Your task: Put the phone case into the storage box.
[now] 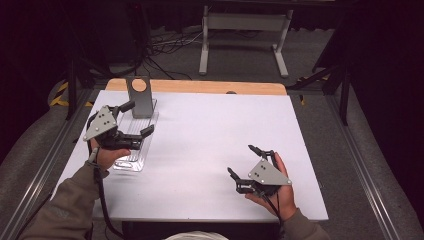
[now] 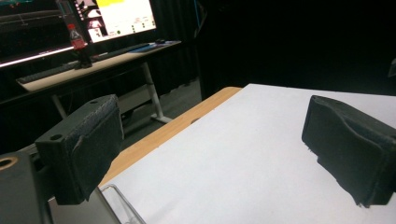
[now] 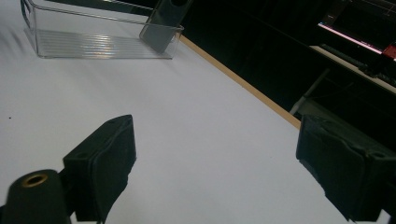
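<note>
The table [image 1: 210, 130] carries a clear tray [image 1: 134, 142] along its left edge, a grey stand [image 1: 140, 96] at its far end. The left gripper [image 1: 135, 120] hovers over it, fingers wide apart, empty. The right gripper [image 1: 247, 159] waits near the front right corner, likewise spread and empty. Likely an approach; next, the left must lower onto the stand.

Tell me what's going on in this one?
A person sits at a white table with a two-jaw tool in each hand. The left tool hovers over a clear tray at the table's left side, jaws open and holding nothing. A grey stand leans at the tray's far end. The right tool rests near the front right, also open and empty, pointing toward the tray. Nothing is gripped yet.
</note>
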